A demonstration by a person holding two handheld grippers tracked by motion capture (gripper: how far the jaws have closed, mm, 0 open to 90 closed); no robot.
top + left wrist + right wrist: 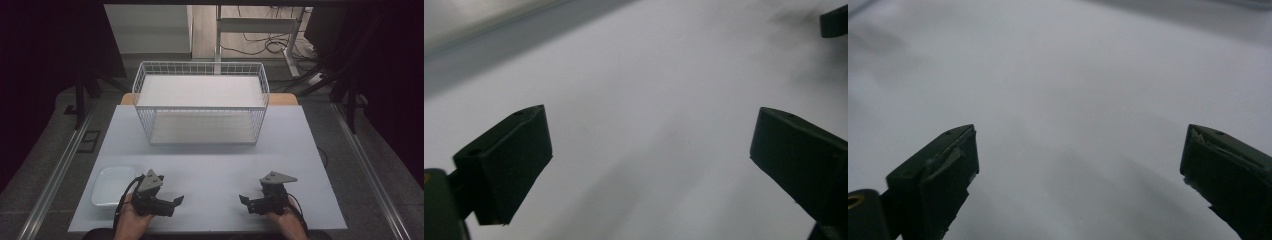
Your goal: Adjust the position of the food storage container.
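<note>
The counter carries a white wire basket at its far middle, well apart from me; it looks light and stiff, and I'd grip its top rim wire. The white tray sits just beside my left tongs: probably rigid and slippery, best pinched at its rim. Left and right tongs are spread wide, holding nothing.

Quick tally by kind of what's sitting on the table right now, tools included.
White wire basket: 1
White tray: 1
Tools: 2, the left tool and the right tool, both open and holding nothing
Total: 4
</note>
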